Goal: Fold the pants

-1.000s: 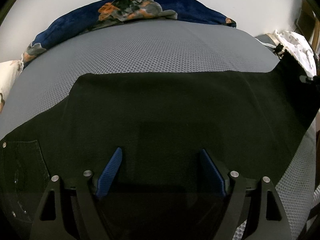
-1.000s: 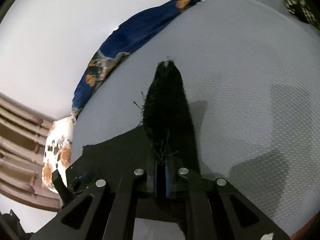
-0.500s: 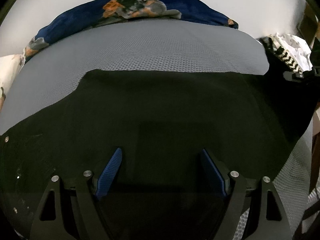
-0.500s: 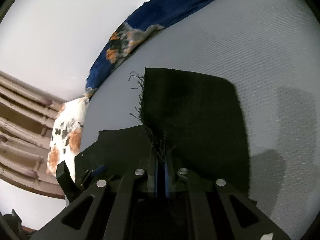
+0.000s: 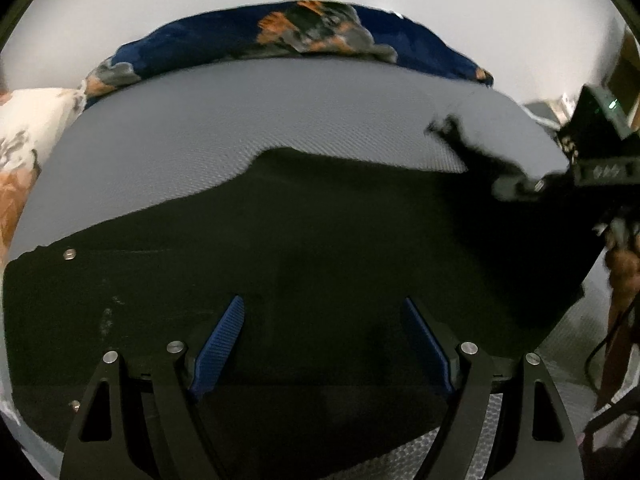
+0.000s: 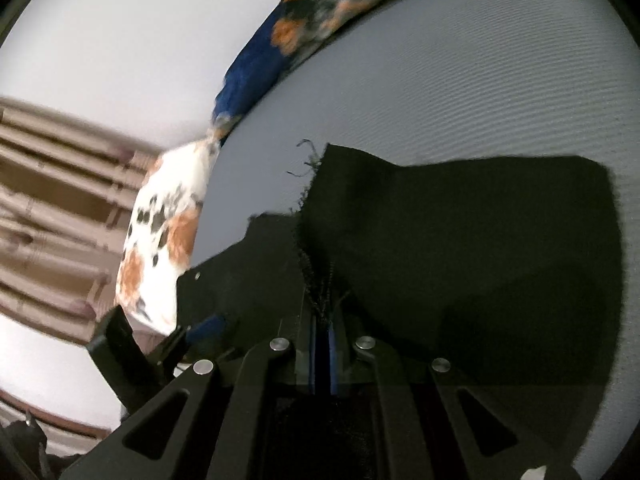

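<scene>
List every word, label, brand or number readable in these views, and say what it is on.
None can be read. The black pants show only plain metal rivets, without lettering. The device at the right edge of the left wrist view carries a green light and pale marks, too blurred to read.

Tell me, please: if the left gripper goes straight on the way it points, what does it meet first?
Most likely the black fabric pants spread on the grey mesh bed surface. The left gripper stands open above them; depth is unclear.
</scene>
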A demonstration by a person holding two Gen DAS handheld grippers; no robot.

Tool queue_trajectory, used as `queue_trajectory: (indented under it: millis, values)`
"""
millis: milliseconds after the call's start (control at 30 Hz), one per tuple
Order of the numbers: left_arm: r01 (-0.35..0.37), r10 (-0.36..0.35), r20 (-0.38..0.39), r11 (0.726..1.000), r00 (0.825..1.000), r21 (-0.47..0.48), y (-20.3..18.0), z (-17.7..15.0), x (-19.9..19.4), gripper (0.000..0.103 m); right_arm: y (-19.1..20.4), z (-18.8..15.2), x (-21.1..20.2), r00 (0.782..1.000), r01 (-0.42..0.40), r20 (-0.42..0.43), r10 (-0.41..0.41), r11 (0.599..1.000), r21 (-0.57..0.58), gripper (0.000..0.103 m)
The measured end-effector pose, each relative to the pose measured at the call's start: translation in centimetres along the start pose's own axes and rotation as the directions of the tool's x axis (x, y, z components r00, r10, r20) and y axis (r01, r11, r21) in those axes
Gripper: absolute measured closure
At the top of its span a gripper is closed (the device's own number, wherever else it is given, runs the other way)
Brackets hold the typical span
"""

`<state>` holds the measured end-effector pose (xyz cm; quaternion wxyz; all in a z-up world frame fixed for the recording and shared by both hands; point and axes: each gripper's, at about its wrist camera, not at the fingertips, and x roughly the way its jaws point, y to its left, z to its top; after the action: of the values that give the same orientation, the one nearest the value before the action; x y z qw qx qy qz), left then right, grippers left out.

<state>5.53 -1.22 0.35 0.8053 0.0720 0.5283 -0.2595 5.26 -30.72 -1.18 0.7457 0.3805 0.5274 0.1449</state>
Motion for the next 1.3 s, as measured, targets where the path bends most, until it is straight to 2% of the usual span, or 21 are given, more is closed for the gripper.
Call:
queue_trajectory:
  millis: [167, 333, 433, 633, 733, 867, 933, 1067, 1133, 1167, 1200, 1267, 1300]
  values:
    - [0.012, -0.008, 0.048, 0.997, 0.999, -0.078, 2.4, 0.2, -1.9, 0.022, 2.1, -0.5, 4.5, 0.997, -0.039, -0.066, 0.037, 0.999, -0.018, 0.097]
    - [0.024, -0.015, 0.074, 0.993, 0.997, -0.112, 3.8, 0.5, -3.2, 0.022, 3.5, -1.2, 7.5, 0.991, -0.065, -0.118, 0.062, 0.998, -0.02, 0.097]
    - [0.04, -0.029, 0.087, 0.99, 0.996, -0.137, 4.3, 0.6, -3.4, 0.022, 4.2, -1.5, 8.8, 0.99, -0.047, -0.133, 0.041, 0.998, -0.038, 0.097]
    - [0.084, -0.071, 0.084, 0.983, 0.994, -0.162, 4.7, 0.2, -3.1, 0.022, 4.4, -1.9, 9.8, 0.989, -0.015, -0.145, 0.006, 0.998, -0.058, 0.09]
    - [0.119, -0.106, 0.076, 0.977, 0.991, -0.18, 4.9, 0.1, -2.8, 0.022, 4.9, -2.2, 9.4, 0.99, -0.01, -0.143, 0.0, 0.997, -0.073, 0.085]
    - [0.162, -0.152, 0.067, 0.969, 0.986, -0.186, 4.7, 0.0, -2.6, 0.022, 5.6, -2.7, 7.5, 0.993, -0.021, -0.114, 0.009, 0.995, -0.102, 0.069]
    - [0.184, -0.175, 0.063, 0.965, 0.983, -0.185, 4.5, -0.1, -2.5, 0.022, 5.8, -3.0, 6.1, 0.995, -0.032, -0.095, 0.021, 0.993, -0.111, 0.068]
    - [0.231, -0.229, 0.033, 0.951, 0.973, -0.205, 4.1, -0.3, -2.0, 0.022, 5.1, -3.5, 3.2, 1.0, 0.0, -0.025, -0.002, 0.996, -0.094, 0.067]
    - [0.29, -0.299, 0.002, 0.922, 0.954, -0.257, 4.2, -0.3, -1.4, 0.023, 4.8, -3.7, 2.1, 1.0, 0.022, 0.004, -0.022, 0.997, -0.08, 0.066]
    - [0.338, -0.357, -0.009, 0.891, 0.934, -0.303, 4.3, -0.3, -1.1, 0.023, 4.6, -3.9, 1.5, 0.999, 0.03, 0.016, -0.029, 0.997, -0.077, 0.064]
    - [0.351, -0.375, -0.011, 0.876, 0.927, -0.331, 4.4, -0.3, -0.8, 0.023, 4.5, -4.1, 0.8, 1.0, 0.016, 0.016, -0.015, 0.996, -0.091, 0.061]
    - [0.346, -0.379, -0.023, 0.867, 0.925, -0.359, 4.5, -0.1, -0.3, 0.023, 4.6, -4.4, 0.1, 1.0, 0.016, 0.016, -0.014, 0.994, -0.106, 0.06]
    - [0.338, -0.372, -0.026, 0.867, 0.928, -0.367, 4.5, 0.0, -0.2, 0.023, 4.5, -4.6, -0.4, 1.0, -0.011, 0.021, 0.013, 0.995, -0.097, 0.059]
